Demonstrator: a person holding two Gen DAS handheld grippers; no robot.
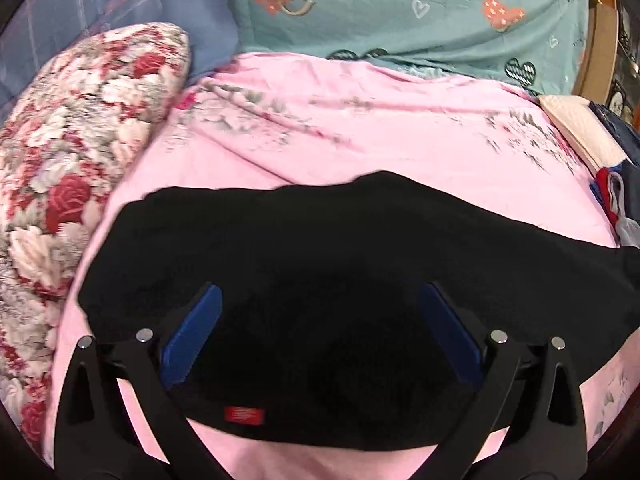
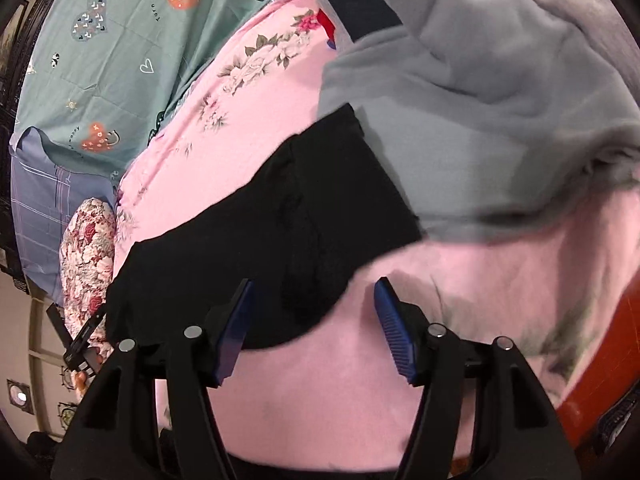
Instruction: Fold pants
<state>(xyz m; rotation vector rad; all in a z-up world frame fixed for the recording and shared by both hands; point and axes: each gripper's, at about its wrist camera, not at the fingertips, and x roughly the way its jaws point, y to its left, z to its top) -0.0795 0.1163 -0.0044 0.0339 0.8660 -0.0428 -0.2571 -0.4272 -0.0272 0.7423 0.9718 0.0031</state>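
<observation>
Left gripper (image 1: pixel 320 320) is held spread wide above the black pants (image 1: pixel 340 264), nothing clamped. Right gripper (image 2: pixel 314 320) likewise gaping over pink sheet (image 2: pixel 320 392). Pants lie flat mid-bed; floral pillow (image 1: pixel 72 160) is seen at far-left edge.

Black pants (image 1: pixel 340 264), w/ small red label (image 1: pixel 244 417) at near edge, lie flat across pink bed sheet (image 1: pixel 360 128); one end overlaps grey garment (image 2: pixel 460 120) in right wrist view.
</observation>
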